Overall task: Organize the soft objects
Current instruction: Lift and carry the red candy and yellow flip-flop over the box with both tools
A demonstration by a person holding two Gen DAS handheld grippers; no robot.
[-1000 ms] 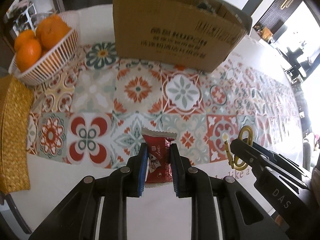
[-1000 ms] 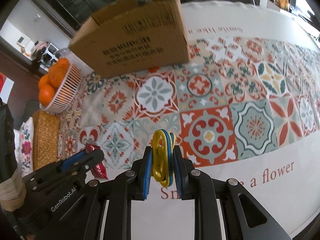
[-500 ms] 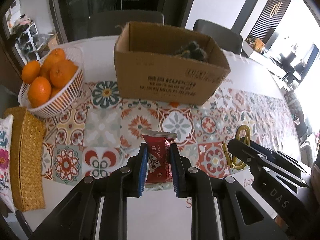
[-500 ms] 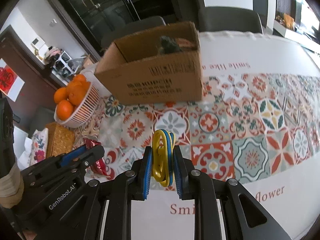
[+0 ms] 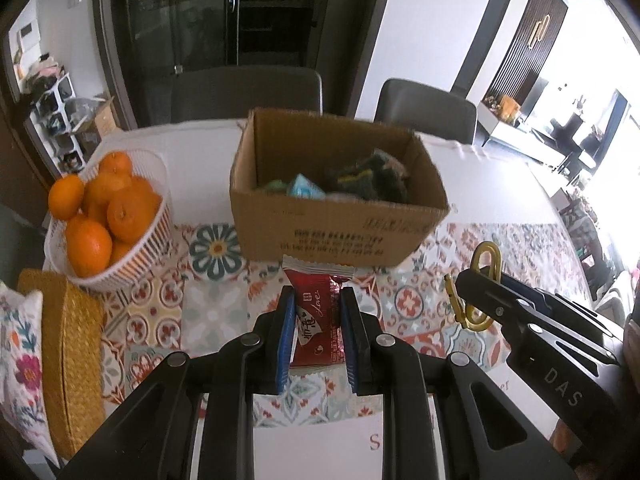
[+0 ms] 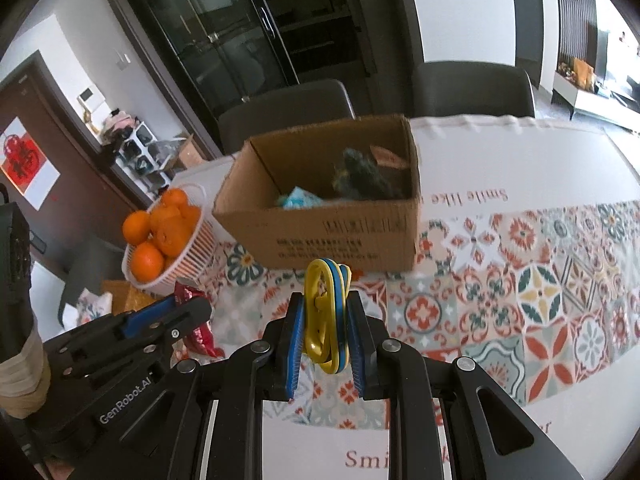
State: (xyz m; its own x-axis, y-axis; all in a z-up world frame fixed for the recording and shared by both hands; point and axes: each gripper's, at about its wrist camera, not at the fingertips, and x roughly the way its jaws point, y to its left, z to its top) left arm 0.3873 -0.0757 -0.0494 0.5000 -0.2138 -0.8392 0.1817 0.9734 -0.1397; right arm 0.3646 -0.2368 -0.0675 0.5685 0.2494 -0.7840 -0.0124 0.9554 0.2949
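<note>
My left gripper [image 5: 316,300] is shut on a red snack packet [image 5: 318,316] and holds it above the patterned tablecloth, short of an open cardboard box [image 5: 336,232]. My right gripper [image 6: 323,300] is shut on a bundle of yellow and blue carabiner clips [image 6: 326,312], also above the cloth in front of the box [image 6: 332,236]. The box holds dark scouring sponges [image 5: 372,178] and a light blue packet [image 5: 306,188]. The right gripper with the clips [image 5: 478,292] shows at the right of the left wrist view; the left gripper [image 6: 188,308] shows at the left of the right wrist view.
A white basket of oranges [image 5: 104,216] stands left of the box. A woven yellow mat [image 5: 68,352] and a floral cushion [image 5: 20,360] lie at the left edge. Two grey chairs [image 5: 248,92] stand behind the table.
Both grippers have risen and pulled back from the table with their loads, so the box's inside now shows. The grips have not changed.
</note>
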